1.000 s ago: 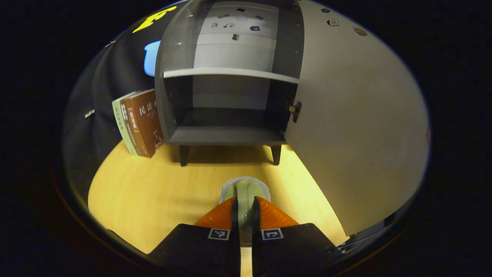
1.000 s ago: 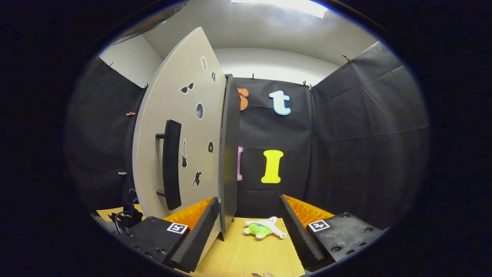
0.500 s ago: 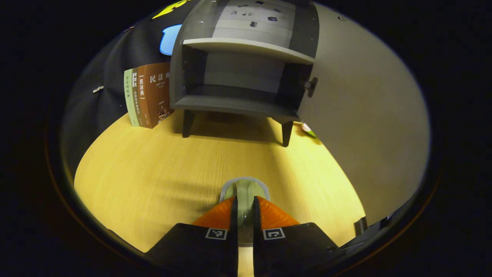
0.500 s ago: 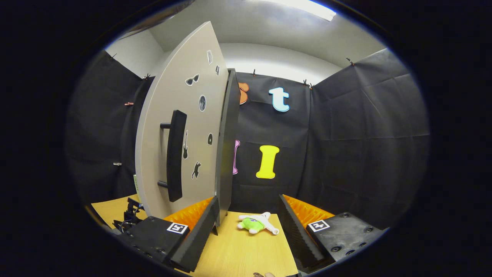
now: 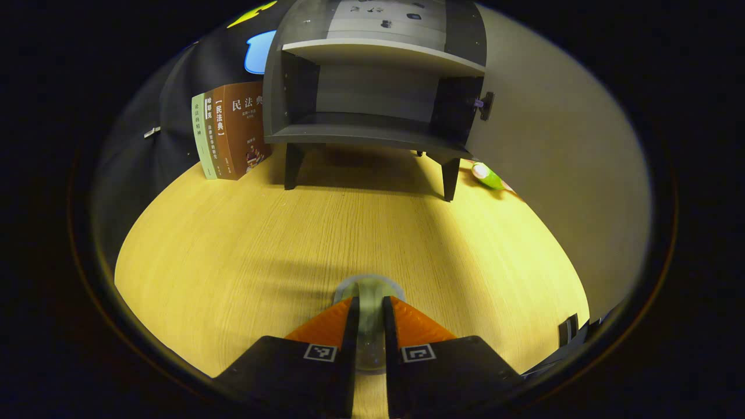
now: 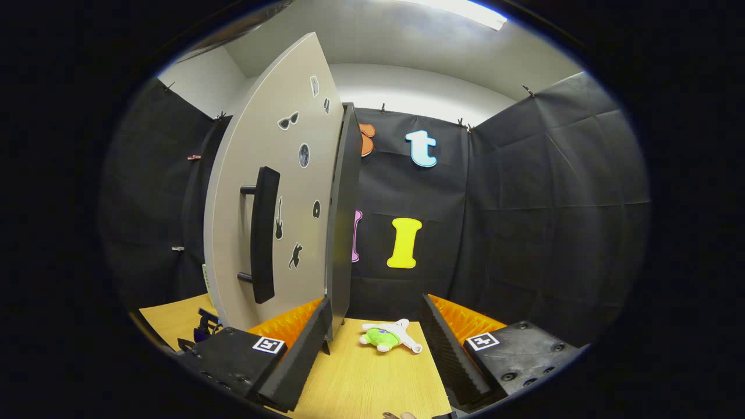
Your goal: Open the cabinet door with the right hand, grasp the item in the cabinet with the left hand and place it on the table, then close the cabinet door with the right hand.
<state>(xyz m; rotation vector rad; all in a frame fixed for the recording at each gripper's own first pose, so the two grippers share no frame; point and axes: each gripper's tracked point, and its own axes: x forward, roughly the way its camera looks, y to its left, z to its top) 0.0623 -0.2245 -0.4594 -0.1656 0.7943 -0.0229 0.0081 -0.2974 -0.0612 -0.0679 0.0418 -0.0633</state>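
Left gripper view: the left gripper [image 5: 368, 326] stays clenched on a pale round item [image 5: 369, 289] and has drawn well back from the cabinet [image 5: 372, 125], low over the table [image 5: 233, 244]; placing looks near.

Right gripper view: the right gripper [image 6: 375, 343] hangs released beside the open door [image 6: 273, 192], its handle [image 6: 262, 233] untouched; closing remains.

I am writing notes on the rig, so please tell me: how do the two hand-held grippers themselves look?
The left gripper and the right gripper match: each has a black blocky body with two tongs tapering like wedges to the tips. Each tong base bears a small square black-and-white marker. The right gripper's tongs are ribbed, and its body shows screws.
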